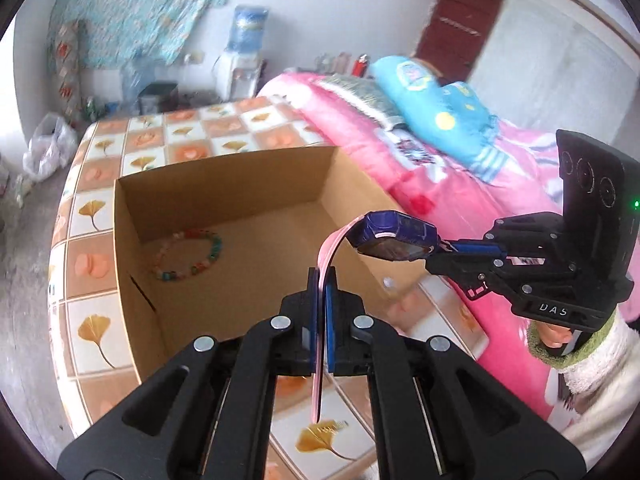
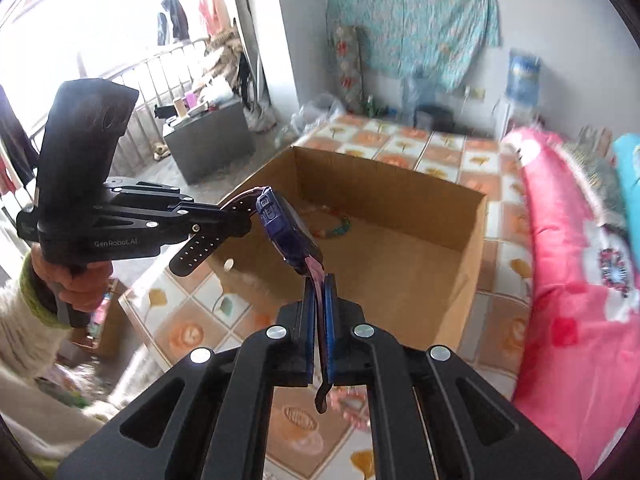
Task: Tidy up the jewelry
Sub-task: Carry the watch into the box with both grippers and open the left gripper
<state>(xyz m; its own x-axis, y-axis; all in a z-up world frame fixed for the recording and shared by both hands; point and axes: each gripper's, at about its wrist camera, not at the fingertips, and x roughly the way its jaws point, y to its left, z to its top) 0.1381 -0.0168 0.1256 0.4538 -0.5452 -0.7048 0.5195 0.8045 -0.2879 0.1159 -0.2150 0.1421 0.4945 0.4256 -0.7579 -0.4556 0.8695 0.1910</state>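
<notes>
A blue-purple wristwatch [image 1: 390,236] hangs in the air above the near right corner of an open cardboard box [image 1: 224,184], held by both straps. My left gripper [image 1: 322,276] is shut on the strap whose pink side shows, and the strap's end dangles below the jaws. My right gripper [image 1: 444,246] comes in from the right, shut on the other strap. In the right wrist view the watch [image 2: 286,232] sits between my right gripper [image 2: 320,284] and my left gripper [image 2: 240,216]. A colourful bead bracelet [image 1: 188,256] lies on the box floor.
The box [image 2: 400,184] stands on a surface covered with an orange and white leaf-pattern cloth [image 1: 92,264]. A pink quilt [image 1: 460,184] with a blue pillow [image 1: 440,108] lies to the right. A grey cabinet [image 2: 208,148] and bags stand on the floor beyond.
</notes>
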